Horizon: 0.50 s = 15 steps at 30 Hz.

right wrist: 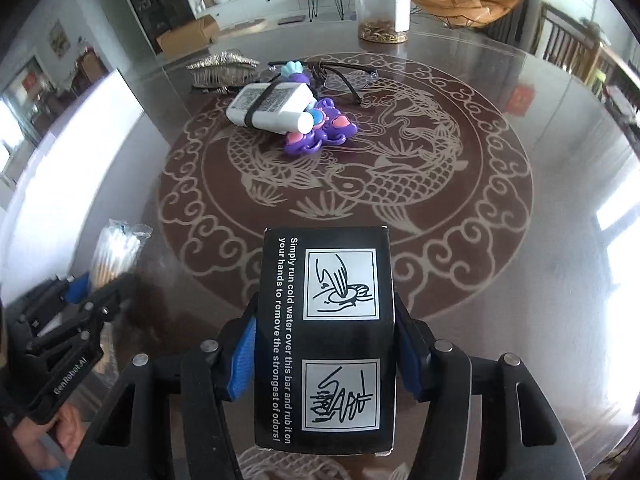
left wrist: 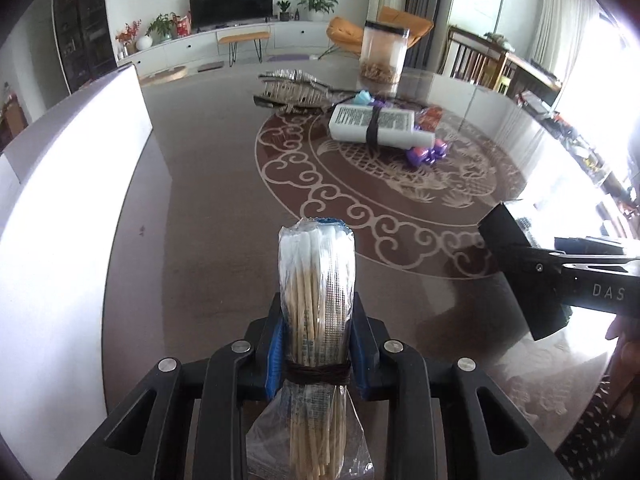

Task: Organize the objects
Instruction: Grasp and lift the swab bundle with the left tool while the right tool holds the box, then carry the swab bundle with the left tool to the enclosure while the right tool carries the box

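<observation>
Swabs (left wrist: 316,280) sit tight in left tongs (left wrist: 316,344), box (right wrist: 326,332) in right tongs (right wrist: 326,344); lift both slowly, steering clear of the pile (right wrist: 280,108) at twelve o'clock.

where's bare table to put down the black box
Free: the patterned glass tabletop between the black printed box and the purple plastic toy, and the right side. Crowded: far centre, around the white banded bottle and glasses.

The round table (right wrist: 540,240) has a glossy, reflective top. The swab bundle (left wrist: 316,280) sits in crinkled clear plastic film. The black box (right wrist: 326,336) looks like matt printed card.
</observation>
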### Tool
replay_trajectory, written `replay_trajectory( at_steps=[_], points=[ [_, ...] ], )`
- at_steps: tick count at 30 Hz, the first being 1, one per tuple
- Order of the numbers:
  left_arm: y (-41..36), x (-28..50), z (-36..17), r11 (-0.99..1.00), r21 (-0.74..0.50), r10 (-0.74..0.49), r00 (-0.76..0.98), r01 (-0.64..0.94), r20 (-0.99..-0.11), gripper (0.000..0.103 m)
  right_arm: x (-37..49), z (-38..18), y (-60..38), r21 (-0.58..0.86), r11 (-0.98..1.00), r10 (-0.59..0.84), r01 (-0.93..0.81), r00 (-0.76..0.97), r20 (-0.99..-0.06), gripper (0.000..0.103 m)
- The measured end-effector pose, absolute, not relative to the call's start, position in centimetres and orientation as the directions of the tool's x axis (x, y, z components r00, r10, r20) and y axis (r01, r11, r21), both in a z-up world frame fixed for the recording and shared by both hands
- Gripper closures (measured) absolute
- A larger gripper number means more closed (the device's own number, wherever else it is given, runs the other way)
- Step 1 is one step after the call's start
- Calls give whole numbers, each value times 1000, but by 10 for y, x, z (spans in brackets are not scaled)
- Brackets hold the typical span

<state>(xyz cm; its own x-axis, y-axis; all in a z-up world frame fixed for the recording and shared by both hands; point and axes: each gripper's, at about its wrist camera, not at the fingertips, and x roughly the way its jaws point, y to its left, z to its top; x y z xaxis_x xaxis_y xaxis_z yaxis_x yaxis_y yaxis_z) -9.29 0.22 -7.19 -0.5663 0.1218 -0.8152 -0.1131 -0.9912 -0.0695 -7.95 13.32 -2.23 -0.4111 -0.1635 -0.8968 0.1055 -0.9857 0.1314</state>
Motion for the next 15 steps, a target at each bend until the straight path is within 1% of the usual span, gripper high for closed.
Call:
replay_trajectory(
  at_steps=[4, 7, 10, 13, 15],
  points=[
    [-6, -68, -44, -985, -120, 172, -609, -127, -774, 75, -57, -5, 128, 155, -982, -187, 107, -435, -881, 44],
    [-18, -51, -19, -980, -149, 198, -646, -131, -737, 75, -46, 9, 116, 165, -977, -211, 138, -452, -867, 44],
    [-37, -28, 9, -977, -173, 211, -686, -124, -697, 75, -36, 34, 95, 188, -965, -255, 185, -479, -840, 45],
    [-68, -11, 39, -978, -187, 194, -727, -91, -659, 75, -31, 60, 65, 206, -947, -306, 247, -502, -809, 44],
    [-95, -1, 54, -982, -181, 155, -752, -48, -641, 75, -27, 84, 36, 227, -923, -364, 312, -512, -778, 44]
  ],
)
